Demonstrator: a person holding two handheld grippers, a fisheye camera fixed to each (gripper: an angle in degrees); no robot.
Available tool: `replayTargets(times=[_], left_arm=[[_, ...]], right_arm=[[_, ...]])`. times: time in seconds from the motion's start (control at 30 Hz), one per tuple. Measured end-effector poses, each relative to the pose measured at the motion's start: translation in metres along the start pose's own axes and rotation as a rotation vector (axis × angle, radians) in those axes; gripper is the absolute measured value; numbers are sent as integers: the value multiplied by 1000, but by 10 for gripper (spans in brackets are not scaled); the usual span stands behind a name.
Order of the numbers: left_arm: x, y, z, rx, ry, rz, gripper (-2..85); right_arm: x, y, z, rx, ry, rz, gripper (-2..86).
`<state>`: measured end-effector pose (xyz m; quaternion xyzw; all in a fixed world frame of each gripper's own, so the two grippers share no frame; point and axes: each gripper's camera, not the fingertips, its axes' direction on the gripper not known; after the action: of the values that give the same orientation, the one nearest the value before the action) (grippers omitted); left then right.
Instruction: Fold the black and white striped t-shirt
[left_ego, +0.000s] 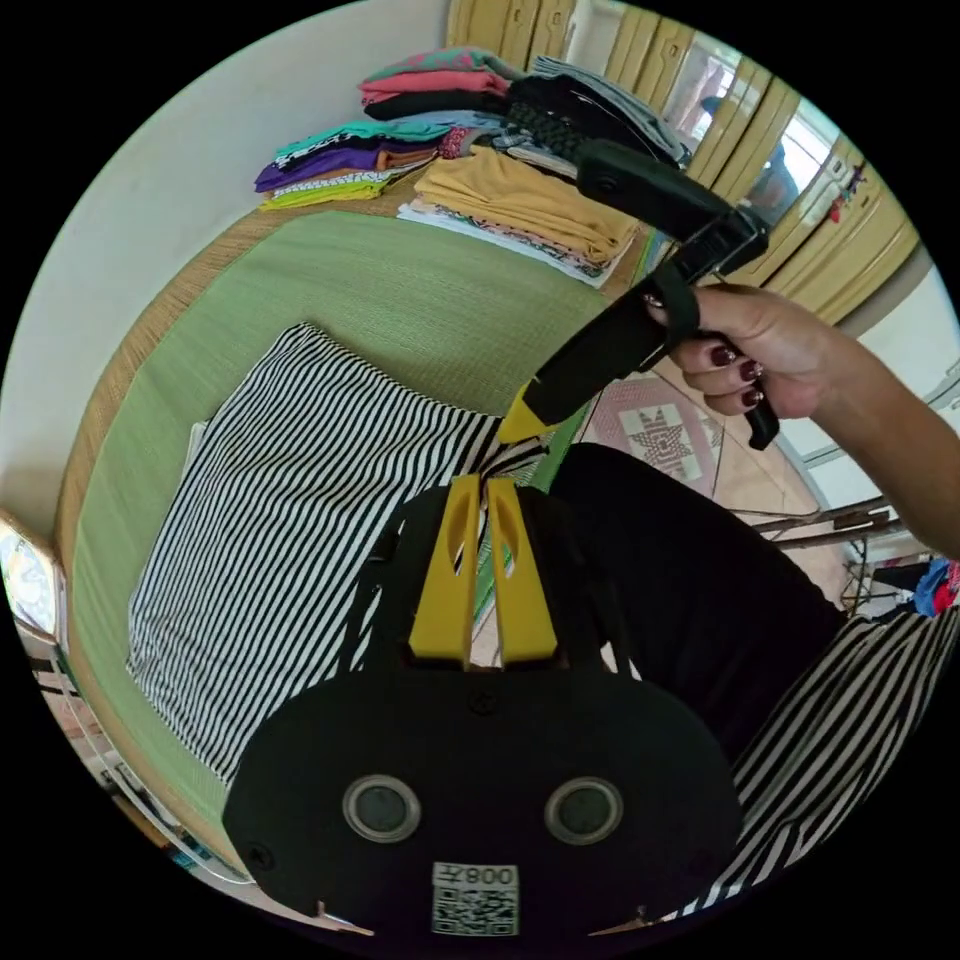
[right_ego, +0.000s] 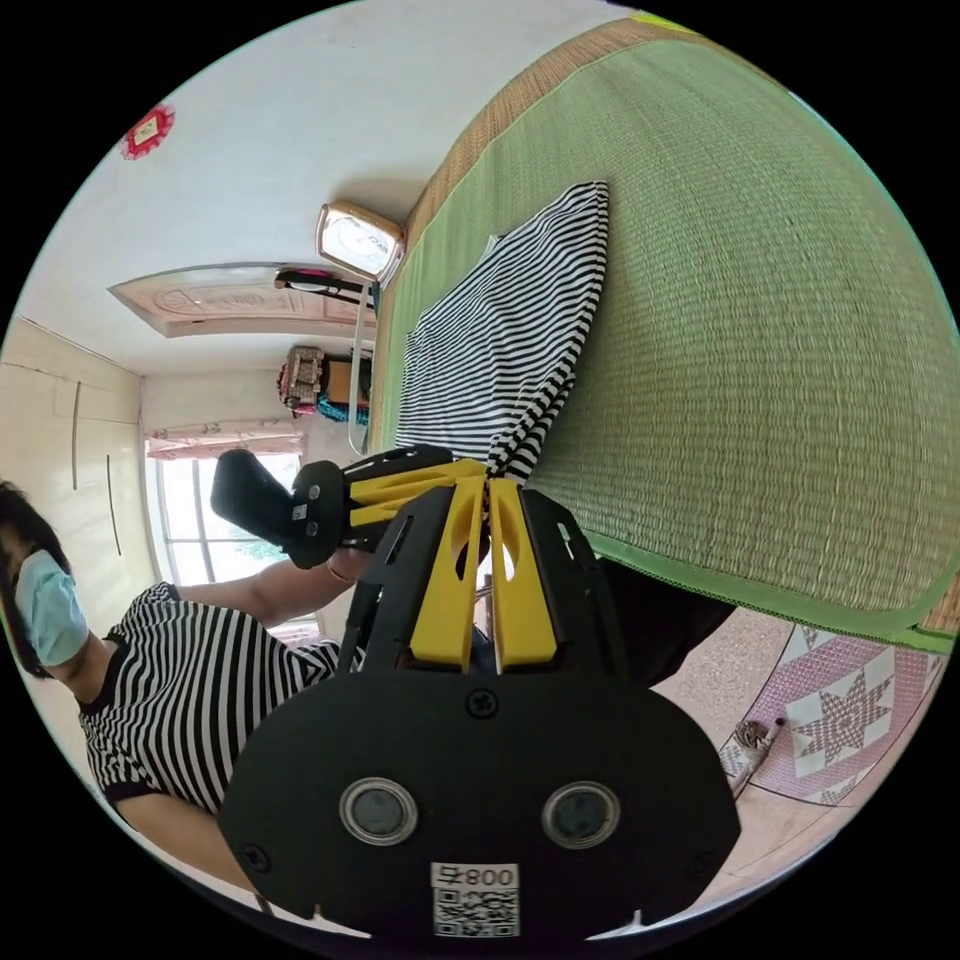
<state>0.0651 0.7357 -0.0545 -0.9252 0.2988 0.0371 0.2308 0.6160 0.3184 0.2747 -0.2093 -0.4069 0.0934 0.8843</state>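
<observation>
Striped t-shirt (left_ego: 270, 520) lies flat on the green mat (left_ego: 420, 300), folded clothes piles (left_ego: 470, 160) at the mat's far end. Left gripper (left_ego: 485, 490) fingers together, apparently pinching the shirt's gathered near corner. Right gripper (right_ego: 487, 487) fingers likewise closed on that bunched corner, beside the left gripper's yellow tips. Person's hand (left_ego: 760, 360) holds the right gripper's handle.

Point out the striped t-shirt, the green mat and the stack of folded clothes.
striped t-shirt (left_ego: 290, 500): left gripper view, flat middle panel.
green mat (right_ego: 760, 350): right gripper view, bare woven surface.
stack of folded clothes (left_ego: 520, 200): left gripper view, mustard garment.
</observation>
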Motion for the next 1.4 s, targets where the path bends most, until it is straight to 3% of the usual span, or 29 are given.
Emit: replayTargets(times=[0.23,0.43,0.83,1.4], left_arm=[[-51,15,-6,146,234,-275,11],[-76,25,-4,228,331,-408,10],[-67,3,24,172,392,-342,10],[-78,1,46,151,492,-325,9]], right_arm=[[16,-22,-21,90,-5,15,8],[41,-69,-29,150,68,76,43],[71,-191,4,168,186,134,90],[102,-296,53,84,255,52,66]])
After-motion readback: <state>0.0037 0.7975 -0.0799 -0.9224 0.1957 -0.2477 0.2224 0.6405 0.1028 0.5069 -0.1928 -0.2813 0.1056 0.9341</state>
